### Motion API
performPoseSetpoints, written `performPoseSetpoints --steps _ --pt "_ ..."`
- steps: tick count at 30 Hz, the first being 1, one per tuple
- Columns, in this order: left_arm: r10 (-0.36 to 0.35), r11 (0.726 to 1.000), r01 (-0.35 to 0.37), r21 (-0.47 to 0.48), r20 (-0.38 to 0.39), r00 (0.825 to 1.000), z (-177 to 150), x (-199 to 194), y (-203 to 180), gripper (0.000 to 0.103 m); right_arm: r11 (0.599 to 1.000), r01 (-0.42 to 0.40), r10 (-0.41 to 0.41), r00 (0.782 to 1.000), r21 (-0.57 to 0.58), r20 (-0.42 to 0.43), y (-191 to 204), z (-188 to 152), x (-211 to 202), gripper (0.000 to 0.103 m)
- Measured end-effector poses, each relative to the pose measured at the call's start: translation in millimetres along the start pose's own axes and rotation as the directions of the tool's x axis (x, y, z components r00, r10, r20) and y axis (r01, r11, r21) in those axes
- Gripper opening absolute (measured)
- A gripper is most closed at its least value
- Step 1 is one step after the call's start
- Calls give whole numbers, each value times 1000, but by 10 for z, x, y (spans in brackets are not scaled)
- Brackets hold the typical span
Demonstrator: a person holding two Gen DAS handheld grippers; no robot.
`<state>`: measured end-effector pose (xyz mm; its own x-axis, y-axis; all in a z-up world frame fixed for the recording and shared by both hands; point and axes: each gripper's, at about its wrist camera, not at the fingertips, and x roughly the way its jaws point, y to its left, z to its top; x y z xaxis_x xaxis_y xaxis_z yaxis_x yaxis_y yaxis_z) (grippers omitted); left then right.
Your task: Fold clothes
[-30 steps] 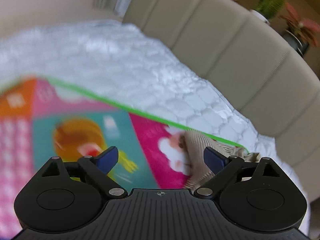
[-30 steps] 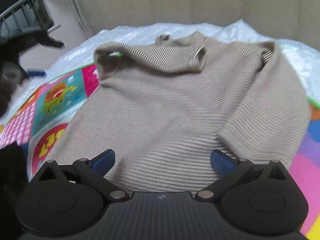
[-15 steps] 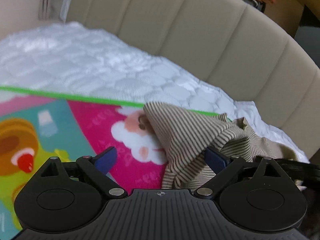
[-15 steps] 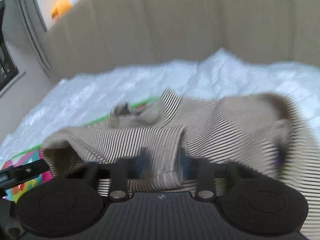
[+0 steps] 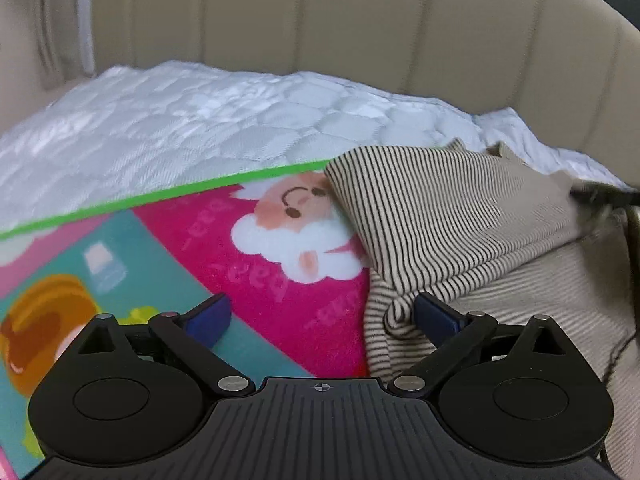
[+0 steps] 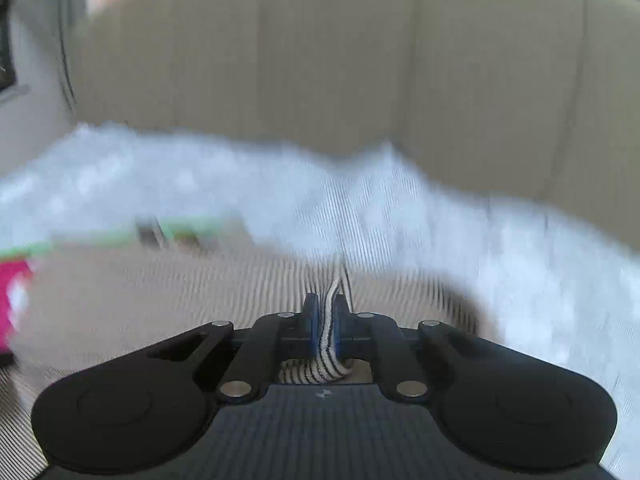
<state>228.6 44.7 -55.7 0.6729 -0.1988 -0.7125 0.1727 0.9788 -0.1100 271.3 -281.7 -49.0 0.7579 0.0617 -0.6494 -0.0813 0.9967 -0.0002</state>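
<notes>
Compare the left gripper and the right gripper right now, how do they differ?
The left gripper is open and empty; the right gripper is shut on the striped sweater. Left hovers at the sweater's edge over the play mat. Both have blue pads.

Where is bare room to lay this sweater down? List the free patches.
Free: the colourful play mat ahead of the open left claw, between its green edge and the striped sweater. Also the white quilted cover between mat and beige headboard. Crowded: the right side, where the sweater bunches; the right claw pinches it.
</notes>
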Motion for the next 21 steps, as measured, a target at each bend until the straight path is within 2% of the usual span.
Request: performPoseSetpoints --steps 1,4,7,8,14,16,17,18,19,20,21 --pt "-22 1000 22 -6 3 1000 0 -9 5 101 1000 -8 8 1000 -6 0 -20 -17 -49 10" --pt "-93 994 93 -61 8 996 5 -15 42 101 999 -31 31 1000 -23 1 -82 -68 -197 32" --pt "-112 989 113 -96 18 994 25 -14 56 101 992 -73 73 997 -98 -5 -128 -139 -551 52" --pt "-114 986 115 -117 21 993 32 -15 77 101 987 -92 90 996 -132 -22 -135 -175 -687 56" --pt "-130 951 133 -281 32 991 60 -16 268 102 930 -177 129 978 -323 -164 34 -655 -1292 59" --pt "-129 936 134 -326 37 991 59 -28 330 102 909 -178 103 972 -377 -212 127 -871 -1280 59" --pt "-129 928 135 -348 39 991 59 -34 361 102 900 -162 73 972 -405 -225 154 -961 -1255 55" --pt "-132 919 138 -369 40 990 57 -39 393 102 889 -135 37 974 -437 -225 173 -1011 -1220 45" --pt "-134 911 140 -389 42 990 57 -44 423 103 878 -104 -1 976 -468 -219 188 -1043 -1183 20" --pt "-133 906 138 -401 41 990 58 -53 442 103 882 -79 -18 979 -465 -201 182 -976 -1176 12" --pt "-126 903 131 -410 40 991 63 -65 458 103 894 -56 -26 984 -444 -177 164 -855 -1185 12"
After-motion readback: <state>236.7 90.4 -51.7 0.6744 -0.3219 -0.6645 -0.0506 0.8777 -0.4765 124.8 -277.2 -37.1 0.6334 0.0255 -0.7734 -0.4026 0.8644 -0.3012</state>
